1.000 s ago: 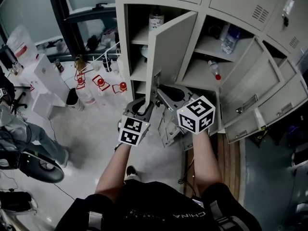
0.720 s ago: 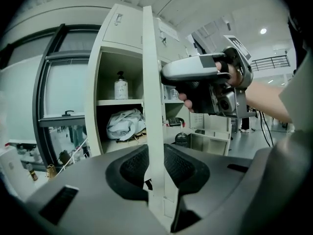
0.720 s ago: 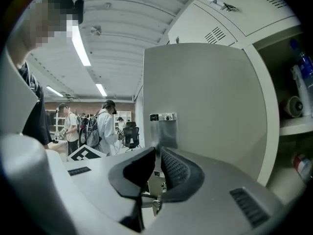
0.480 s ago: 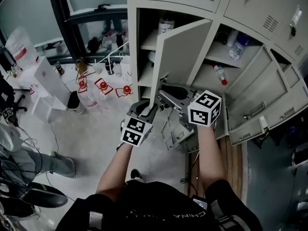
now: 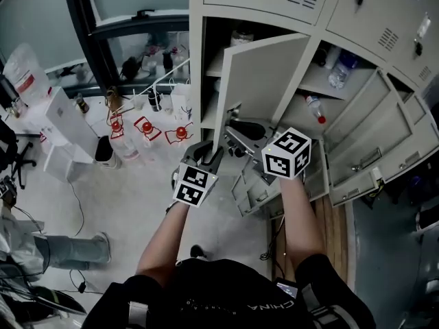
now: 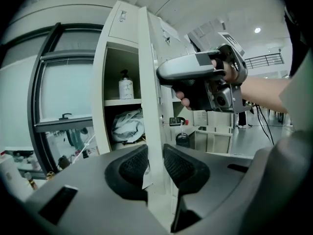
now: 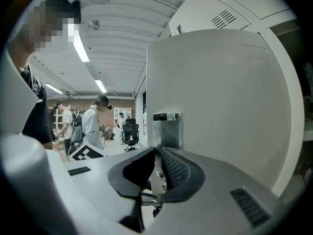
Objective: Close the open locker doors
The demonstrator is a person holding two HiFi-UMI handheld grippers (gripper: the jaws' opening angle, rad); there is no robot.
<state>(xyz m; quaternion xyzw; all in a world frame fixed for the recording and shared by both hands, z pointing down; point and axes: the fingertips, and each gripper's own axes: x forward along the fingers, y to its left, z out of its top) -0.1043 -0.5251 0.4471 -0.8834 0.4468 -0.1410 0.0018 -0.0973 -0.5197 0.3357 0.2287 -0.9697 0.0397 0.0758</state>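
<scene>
The open locker door point(image 5: 264, 81) is a pale grey panel standing out from the cabinet. My left gripper point(image 5: 214, 153) holds its free edge from below. In the left gripper view the door's edge point(image 6: 146, 82) runs down between the two pads, and the left gripper point(image 6: 155, 164) is shut on it. My right gripper point(image 5: 236, 130) is just right of that, on the door's inner face. In the right gripper view, the right gripper point(image 7: 157, 163) has its jaws almost together in front of the metal lock plate point(image 7: 167, 131). I cannot tell whether they pinch anything.
More locker doors point(image 5: 384, 136) hang open to the right, and a low one point(image 5: 257, 184) stands by my right arm. Bottles point(image 5: 313, 105) lie on the shelves. Red-topped bottles point(image 5: 147, 125) and a white box point(image 5: 65, 112) stand on the floor left. A person's legs point(image 5: 62, 252) are at far left.
The view has shifted and the door shows a broader face now. Both grippers stay at its lower edge. The person at left has moved down and away.
</scene>
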